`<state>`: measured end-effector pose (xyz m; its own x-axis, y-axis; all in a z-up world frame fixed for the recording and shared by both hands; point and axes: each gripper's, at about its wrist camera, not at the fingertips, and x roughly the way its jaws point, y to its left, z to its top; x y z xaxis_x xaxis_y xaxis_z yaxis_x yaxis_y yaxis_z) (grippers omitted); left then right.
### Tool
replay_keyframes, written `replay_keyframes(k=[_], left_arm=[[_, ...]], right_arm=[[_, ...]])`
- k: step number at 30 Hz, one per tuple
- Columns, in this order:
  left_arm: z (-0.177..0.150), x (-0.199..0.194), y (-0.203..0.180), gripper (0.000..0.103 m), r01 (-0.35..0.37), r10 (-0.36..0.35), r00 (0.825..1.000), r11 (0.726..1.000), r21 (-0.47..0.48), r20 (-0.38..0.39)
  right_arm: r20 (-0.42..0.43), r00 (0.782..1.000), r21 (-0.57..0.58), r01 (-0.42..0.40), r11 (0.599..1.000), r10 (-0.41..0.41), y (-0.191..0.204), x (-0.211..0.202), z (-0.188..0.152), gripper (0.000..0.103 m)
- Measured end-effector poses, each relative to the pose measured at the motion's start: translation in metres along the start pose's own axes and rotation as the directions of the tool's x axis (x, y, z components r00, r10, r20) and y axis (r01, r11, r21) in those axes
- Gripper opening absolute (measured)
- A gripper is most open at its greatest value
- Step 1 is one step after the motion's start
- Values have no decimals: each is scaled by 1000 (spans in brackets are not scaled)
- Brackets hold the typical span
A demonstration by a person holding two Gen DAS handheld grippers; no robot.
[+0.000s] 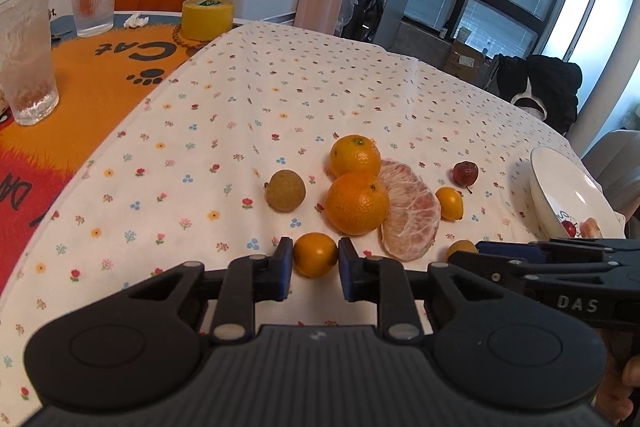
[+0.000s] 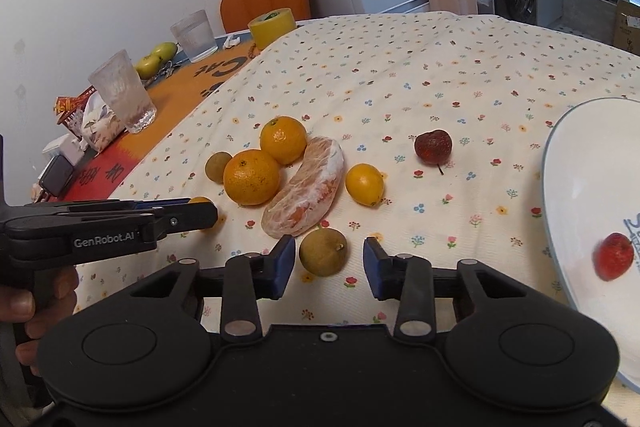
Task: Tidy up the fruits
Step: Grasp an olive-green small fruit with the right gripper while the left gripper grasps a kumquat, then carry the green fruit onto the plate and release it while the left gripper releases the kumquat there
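Two oranges (image 1: 356,187) — pomelo segment (image 1: 408,211) beside.

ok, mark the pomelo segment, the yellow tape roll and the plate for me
pomelo segment (image 2: 308,187), right wrist view, middle of the peeled flesh
yellow tape roll (image 1: 207,19), left wrist view, its outer side wall
plate (image 2: 576,163), right wrist view, bare white inner surface near the rim
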<state>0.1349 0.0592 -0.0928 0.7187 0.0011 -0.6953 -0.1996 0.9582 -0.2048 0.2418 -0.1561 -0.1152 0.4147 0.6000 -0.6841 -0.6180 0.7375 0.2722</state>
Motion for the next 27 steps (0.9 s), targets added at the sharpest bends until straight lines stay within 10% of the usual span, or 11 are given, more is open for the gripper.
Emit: replay_keyframes(k=[27], left_arm=[[15,-8,-80,22,112,-119,991,989,100,63]], right_arm=[[154,980,83,111,990,-123,-58,-81,-8,25]])
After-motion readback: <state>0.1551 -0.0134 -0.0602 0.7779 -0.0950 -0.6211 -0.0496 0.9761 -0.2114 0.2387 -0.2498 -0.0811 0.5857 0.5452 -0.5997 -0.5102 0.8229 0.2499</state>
